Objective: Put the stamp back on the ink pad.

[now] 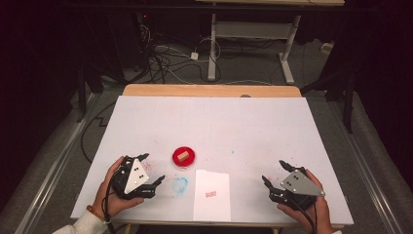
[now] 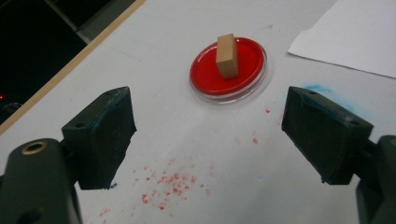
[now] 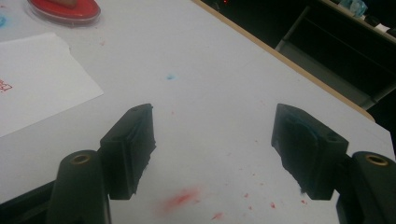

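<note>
On table near front edge, left tool [image 1: 151, 171] gapes wide, aimed at wooden stamp block [image 2: 227, 54] standing upright in red ink dish [image 2: 208, 81], seemingly ready to grab it. Right tool [image 1: 274, 172] wide too, idle, well apart. Paper sheet [image 1: 211, 183] bears red stamp mark [image 1: 210, 194], unreadable.

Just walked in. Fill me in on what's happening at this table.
A person sits at a white-covered table with a two-jaw gripper in each hand. The left gripper is open and points at a small wooden stamp block standing upright in a red ink dish, without touching it. The right gripper is open too, over bare table off to the side. A sheet of white paper lies between the hands and already bears a red stamp mark. Red and blue ink smudges dot the table.
</note>
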### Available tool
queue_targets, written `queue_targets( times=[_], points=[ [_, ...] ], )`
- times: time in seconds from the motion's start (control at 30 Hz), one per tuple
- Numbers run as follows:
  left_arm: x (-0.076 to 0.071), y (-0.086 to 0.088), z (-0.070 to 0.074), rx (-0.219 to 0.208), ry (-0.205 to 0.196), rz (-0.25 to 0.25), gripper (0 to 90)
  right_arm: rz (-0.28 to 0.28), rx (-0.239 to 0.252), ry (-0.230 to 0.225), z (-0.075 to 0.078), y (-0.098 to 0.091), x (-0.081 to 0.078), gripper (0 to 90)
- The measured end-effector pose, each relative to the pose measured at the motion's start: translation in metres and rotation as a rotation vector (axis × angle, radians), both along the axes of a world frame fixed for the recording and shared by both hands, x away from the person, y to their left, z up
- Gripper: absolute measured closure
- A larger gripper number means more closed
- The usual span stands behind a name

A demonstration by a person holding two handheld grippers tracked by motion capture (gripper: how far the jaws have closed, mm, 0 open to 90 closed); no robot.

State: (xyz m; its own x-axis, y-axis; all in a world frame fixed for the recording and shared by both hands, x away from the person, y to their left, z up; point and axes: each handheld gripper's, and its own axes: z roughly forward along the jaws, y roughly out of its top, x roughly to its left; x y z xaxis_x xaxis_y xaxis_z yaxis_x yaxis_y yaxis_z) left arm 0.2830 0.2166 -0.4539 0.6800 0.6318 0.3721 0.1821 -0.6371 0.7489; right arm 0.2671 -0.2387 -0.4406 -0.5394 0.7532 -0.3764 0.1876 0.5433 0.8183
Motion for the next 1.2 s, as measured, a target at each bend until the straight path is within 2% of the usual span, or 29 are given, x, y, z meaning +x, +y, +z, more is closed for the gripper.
queue_targets(
  times=[0.3, 0.57, 0.73, 0.87, 1.2],
  points=[
    [-0.002, 0.014, -0.011, -0.014, 0.025, 0.034, 16.6, 0.000, 0.000, 0.002, -0.001, 0.001, 0.002, 30.3],
    [-0.004, 0.024, -0.020, -0.002, 0.056, 0.055, 16.6, -0.003, -0.004, 0.009, -0.002, 0.001, 0.004, 30.3],
    [-0.007, 0.028, -0.024, -0.008, 0.070, 0.063, 16.6, 0.001, -0.006, 0.008, -0.002, 0.000, 0.004, 30.3],
    [-0.010, 0.028, -0.029, 0.018, 0.088, 0.065, 16.6, 0.003, -0.003, 0.008, -0.002, 0.000, 0.004, 30.3],
    [-0.015, 0.027, -0.031, 0.027, 0.086, 0.055, 16.6, 0.020, -0.013, 0.000, -0.001, 0.004, 0.006, 30.2]
  ],
)
